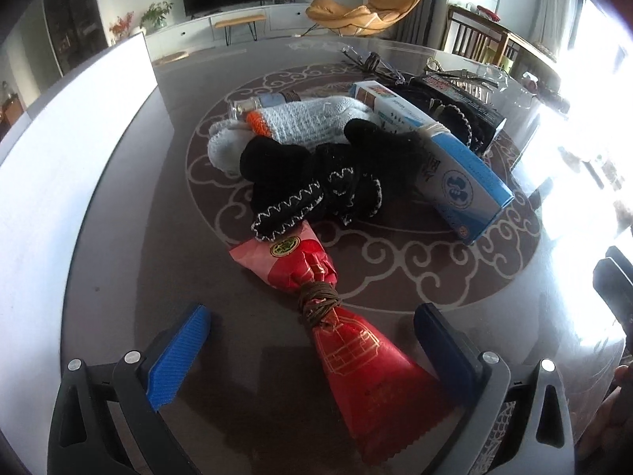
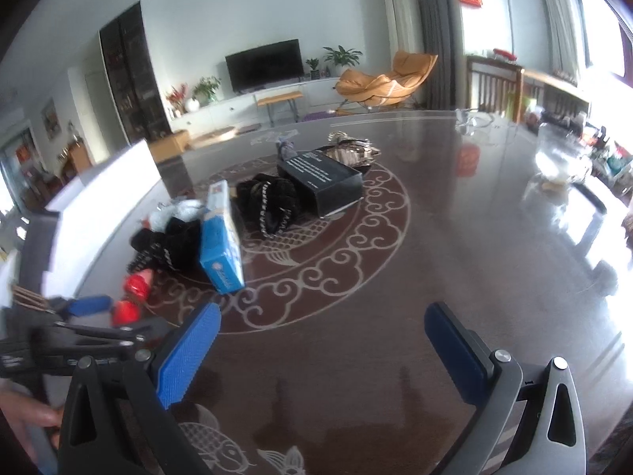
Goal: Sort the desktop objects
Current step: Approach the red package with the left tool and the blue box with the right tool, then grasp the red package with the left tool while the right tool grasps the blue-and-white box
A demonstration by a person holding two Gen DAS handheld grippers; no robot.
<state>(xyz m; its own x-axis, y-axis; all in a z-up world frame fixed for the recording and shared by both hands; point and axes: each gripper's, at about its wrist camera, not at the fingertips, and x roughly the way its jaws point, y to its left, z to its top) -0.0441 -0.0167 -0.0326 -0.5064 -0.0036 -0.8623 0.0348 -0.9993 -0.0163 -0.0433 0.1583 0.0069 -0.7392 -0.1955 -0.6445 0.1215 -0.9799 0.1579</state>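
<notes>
A red wrapped packet (image 1: 356, 360) tied with brown twine lies on the table between the open jaws of my left gripper (image 1: 312, 336), untouched by the pads. Beyond it lie black knit gloves (image 1: 308, 182), a white and orange knit glove (image 1: 304, 122), a small glass bottle (image 1: 253, 105) and a blue and white box (image 1: 447, 158). My right gripper (image 2: 322, 340) is open and empty over bare table. In the right wrist view, the left gripper (image 2: 87, 308) sits at the left by the red packet (image 2: 132, 297), with the blue box (image 2: 219, 241) and a black box (image 2: 322, 180) beyond.
A white bin (image 1: 63, 166) stands along the table's left side. A second pile of black gloves (image 2: 269, 202) lies by the black box, with a shiny wrapped item (image 2: 350, 150) and eyeglasses (image 1: 372, 59) behind. The table edge curves near right (image 1: 585, 348).
</notes>
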